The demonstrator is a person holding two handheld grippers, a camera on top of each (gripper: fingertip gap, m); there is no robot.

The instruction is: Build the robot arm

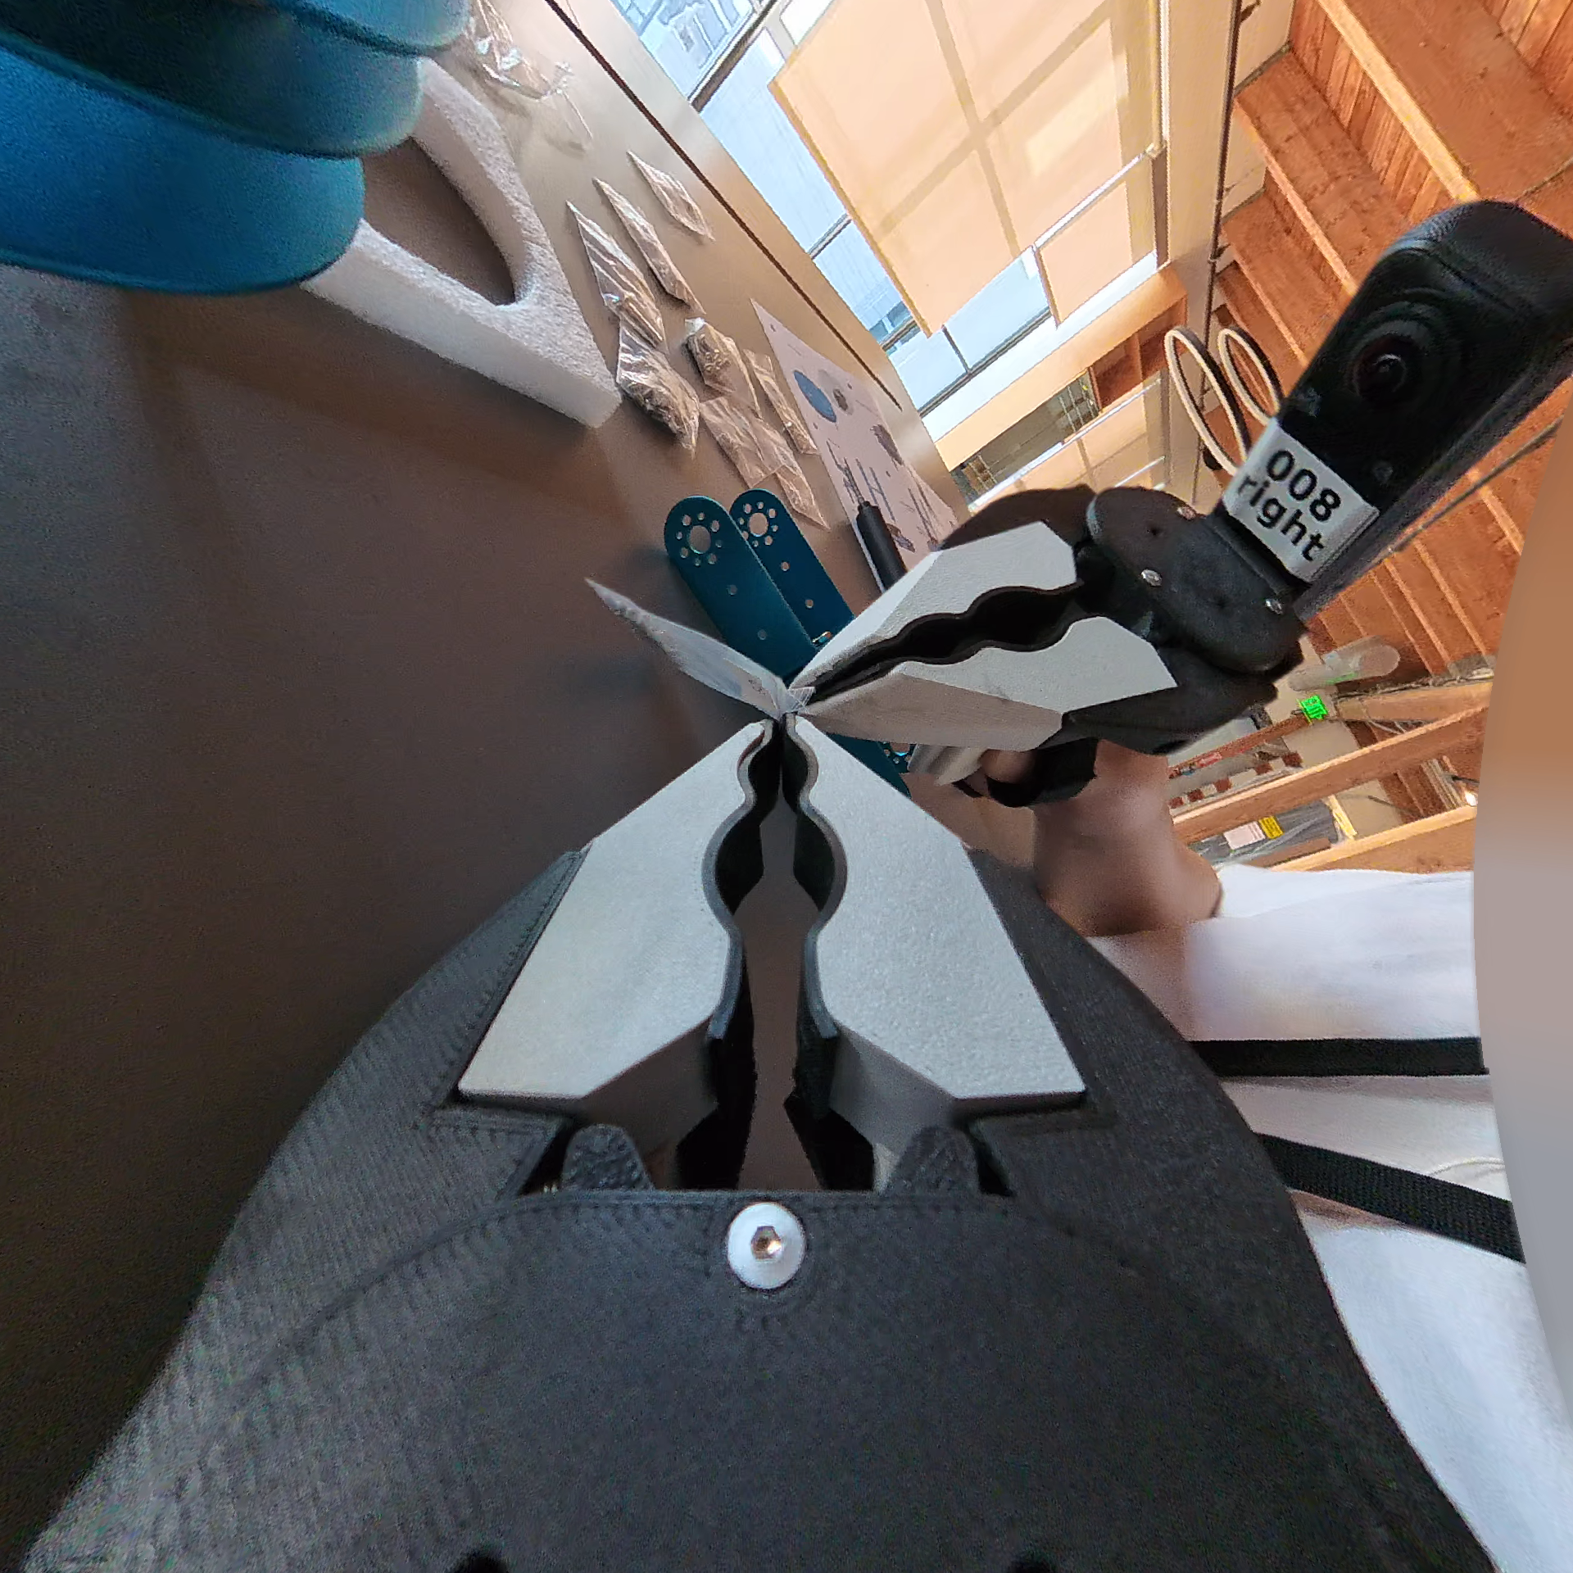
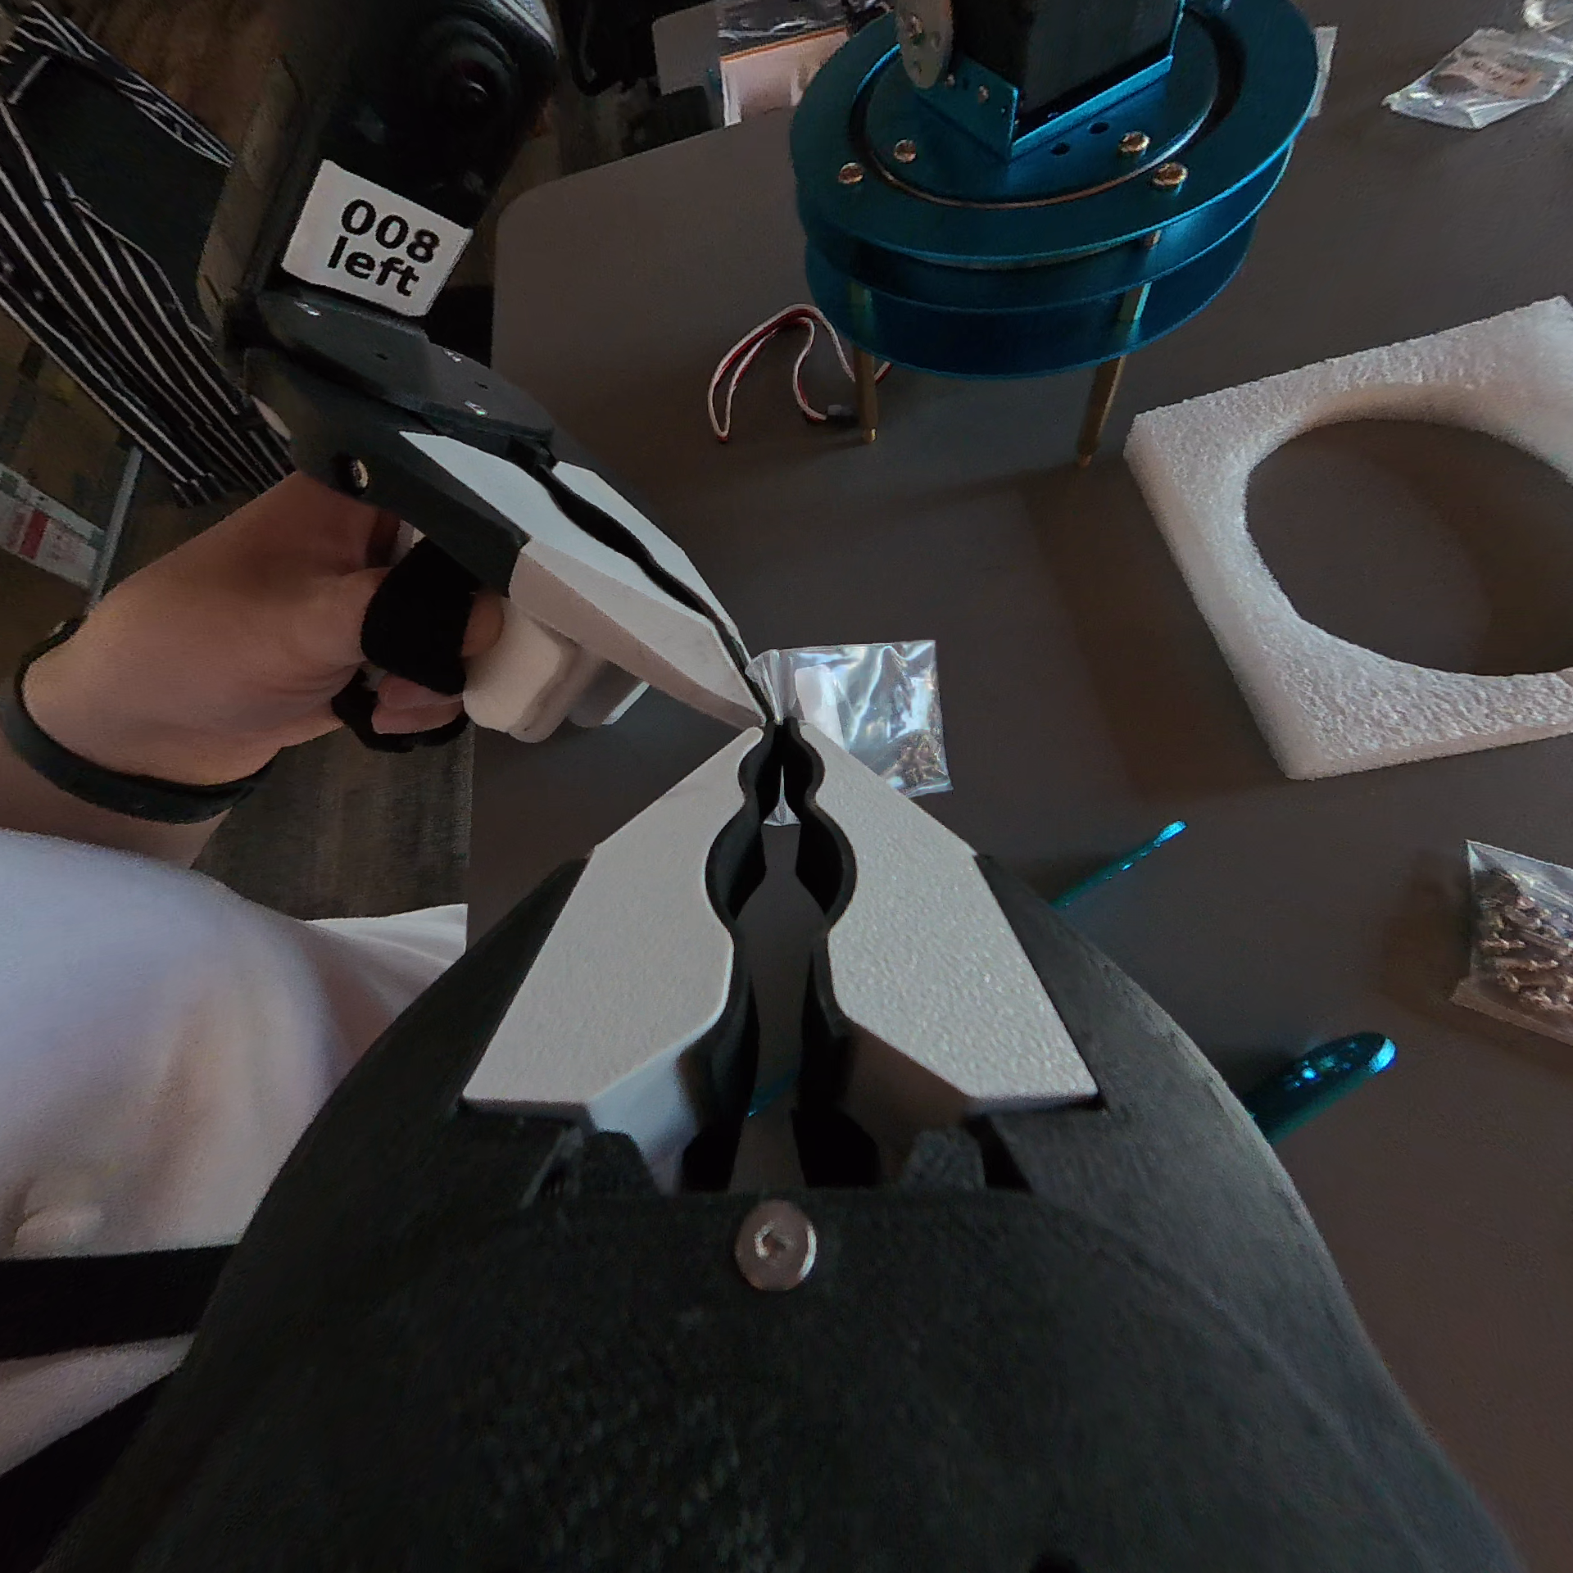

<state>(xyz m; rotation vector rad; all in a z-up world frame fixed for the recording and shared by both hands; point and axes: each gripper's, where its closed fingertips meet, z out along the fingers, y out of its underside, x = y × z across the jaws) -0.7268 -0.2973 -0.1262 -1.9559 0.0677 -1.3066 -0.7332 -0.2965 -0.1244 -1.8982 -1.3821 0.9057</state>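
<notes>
A small clear plastic bag [image 2: 868, 706] with small brass screws and a white label hangs above the dark table [image 2: 851, 528]. My left gripper [image 1: 779, 728] is shut on a corner of the bag; it also shows in the right wrist view [image 2: 756, 705]. My right gripper [image 2: 781, 734] is shut on the same edge of the bag, right beside the left tips; it also shows in the left wrist view [image 1: 796, 691]. In the left wrist view the bag [image 1: 681, 647] shows edge-on. The two grippers' tips nearly touch.
A round blue metal base [image 2: 1055, 213] on brass legs stands at the back, with a red-and-white wire [image 2: 766, 374] beside it. A white foam piece [image 2: 1209, 596] with a round cutout lies right. Another screw bag [image 2: 1524, 953] and blue metal bars [image 2: 1319, 1081] lie nearby. Several more bags [image 1: 664, 255] lie farther off. Only a small space, under 4 cm, lies between the two pairs of fingers. The white foam piece [image 2: 1209, 596] is about equally far from each gripper, around 12 centimetres. It turns up in the left wrist view [image 1: 445, 337] as well.
</notes>
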